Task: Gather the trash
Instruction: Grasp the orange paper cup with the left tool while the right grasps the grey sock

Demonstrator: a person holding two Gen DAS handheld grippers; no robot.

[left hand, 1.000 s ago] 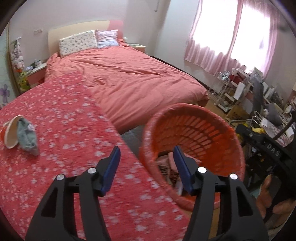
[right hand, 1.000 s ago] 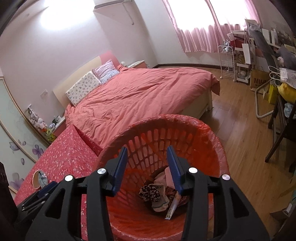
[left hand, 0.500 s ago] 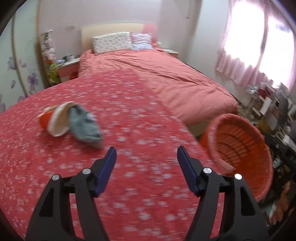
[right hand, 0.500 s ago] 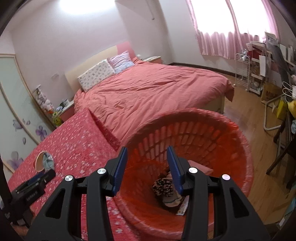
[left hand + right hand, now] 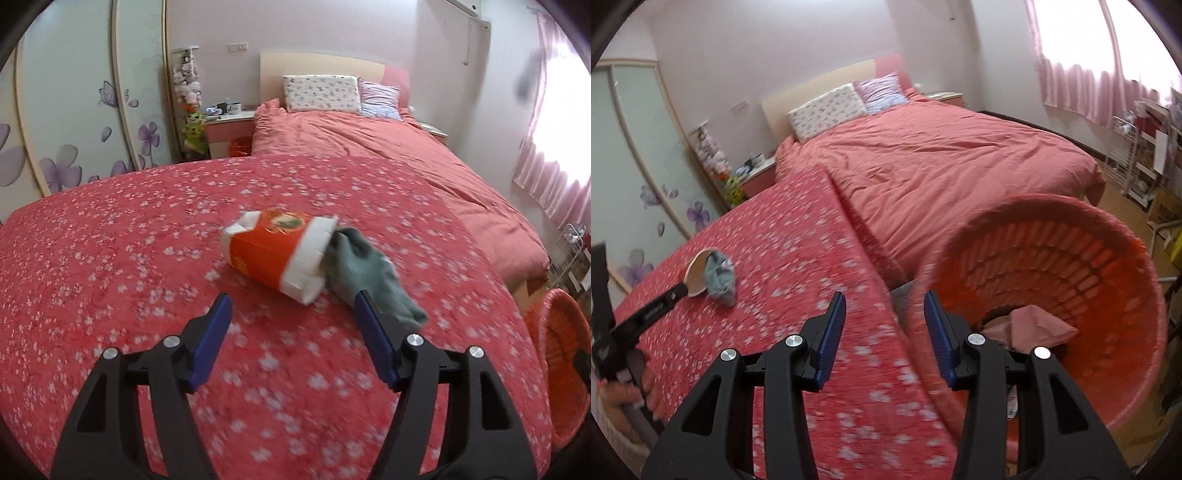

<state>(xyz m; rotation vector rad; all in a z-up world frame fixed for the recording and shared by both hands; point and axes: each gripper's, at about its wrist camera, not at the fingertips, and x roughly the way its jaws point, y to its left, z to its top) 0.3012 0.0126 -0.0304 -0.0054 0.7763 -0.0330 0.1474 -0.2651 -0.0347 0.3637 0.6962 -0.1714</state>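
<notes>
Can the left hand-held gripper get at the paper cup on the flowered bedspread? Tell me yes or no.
Probably yes. The left hand-held gripper is open and aimed at the paper cup, which lies on its side on the bedspread with nothing between. A grey-green cloth touches the cup's mouth and may come along.

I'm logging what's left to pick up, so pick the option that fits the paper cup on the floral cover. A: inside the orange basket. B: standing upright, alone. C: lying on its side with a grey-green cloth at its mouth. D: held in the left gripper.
C: the cup lies on its side on the floral cover, cloth at its open end, ahead of the open, empty left gripper.
</notes>
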